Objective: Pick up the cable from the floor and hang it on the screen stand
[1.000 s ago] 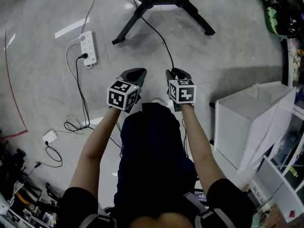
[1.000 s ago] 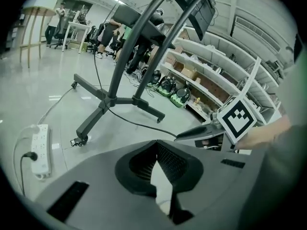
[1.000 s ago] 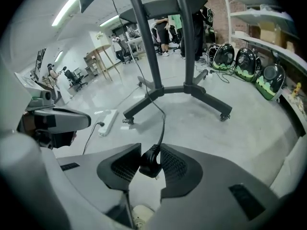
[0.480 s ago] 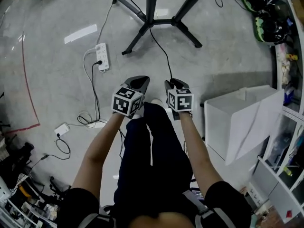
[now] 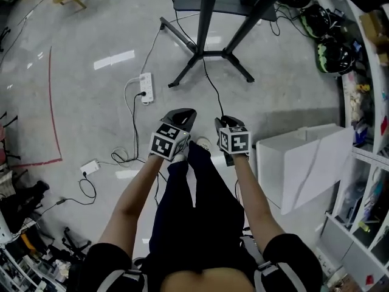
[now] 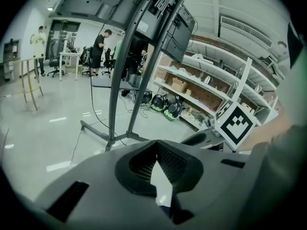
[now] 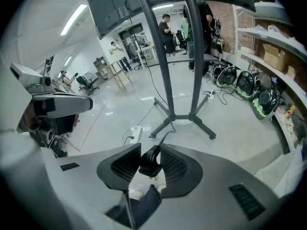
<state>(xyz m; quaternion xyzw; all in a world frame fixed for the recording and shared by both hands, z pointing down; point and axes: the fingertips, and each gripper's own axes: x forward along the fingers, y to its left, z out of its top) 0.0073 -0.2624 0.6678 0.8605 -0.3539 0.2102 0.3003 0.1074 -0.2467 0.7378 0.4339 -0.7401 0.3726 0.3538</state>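
Head view: right gripper carries cable higher

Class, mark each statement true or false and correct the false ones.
1. The right hand-held gripper grips a black cable plug. True.
2. The left hand-held gripper holds something as well. False: its jaws are together with nothing between them.
3. A white power strip lies on the floor. True.
4. The white box stands on the person's left. False: it is on the right.
5. The black cable plug hangs on the screen stand. False: it is in the right hand-held gripper.
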